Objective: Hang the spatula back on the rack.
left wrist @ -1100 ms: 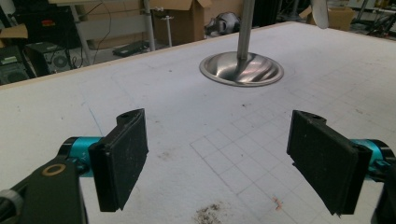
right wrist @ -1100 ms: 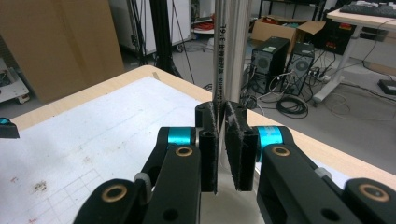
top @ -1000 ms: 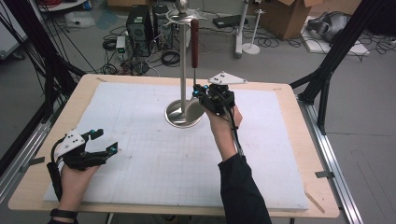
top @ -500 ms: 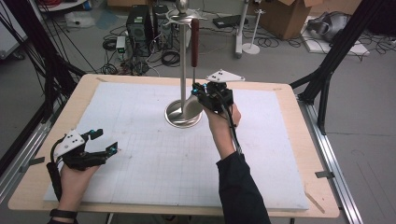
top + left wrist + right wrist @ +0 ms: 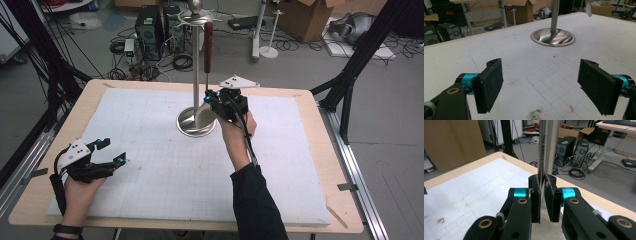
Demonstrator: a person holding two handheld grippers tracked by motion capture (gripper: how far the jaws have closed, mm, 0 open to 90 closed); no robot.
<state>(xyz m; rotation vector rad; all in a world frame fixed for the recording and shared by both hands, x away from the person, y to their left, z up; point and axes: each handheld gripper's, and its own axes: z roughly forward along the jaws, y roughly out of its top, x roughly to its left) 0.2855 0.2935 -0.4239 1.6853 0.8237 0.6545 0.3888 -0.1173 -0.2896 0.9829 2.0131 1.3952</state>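
Up close, right tool [image 5: 543, 195] pinching utensil's steel shank [image 5: 547, 147], "316L" stamp legible; left tool [image 5: 544, 85] spread

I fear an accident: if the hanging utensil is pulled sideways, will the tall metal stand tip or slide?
The stand probably resists tipping: its round base is wide and looks like steel. Yet the utensil hangs from the tall pole's top, so a high pull may rock it. Its smooth base could slide on the white sheet.

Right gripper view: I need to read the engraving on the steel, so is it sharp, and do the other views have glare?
Right gripper view: engraved steel blade sharp, jaws slightly soft. Left gripper view: stand base shows bright streaks. High view: evenly lit, mildly soft, no harsh glare.
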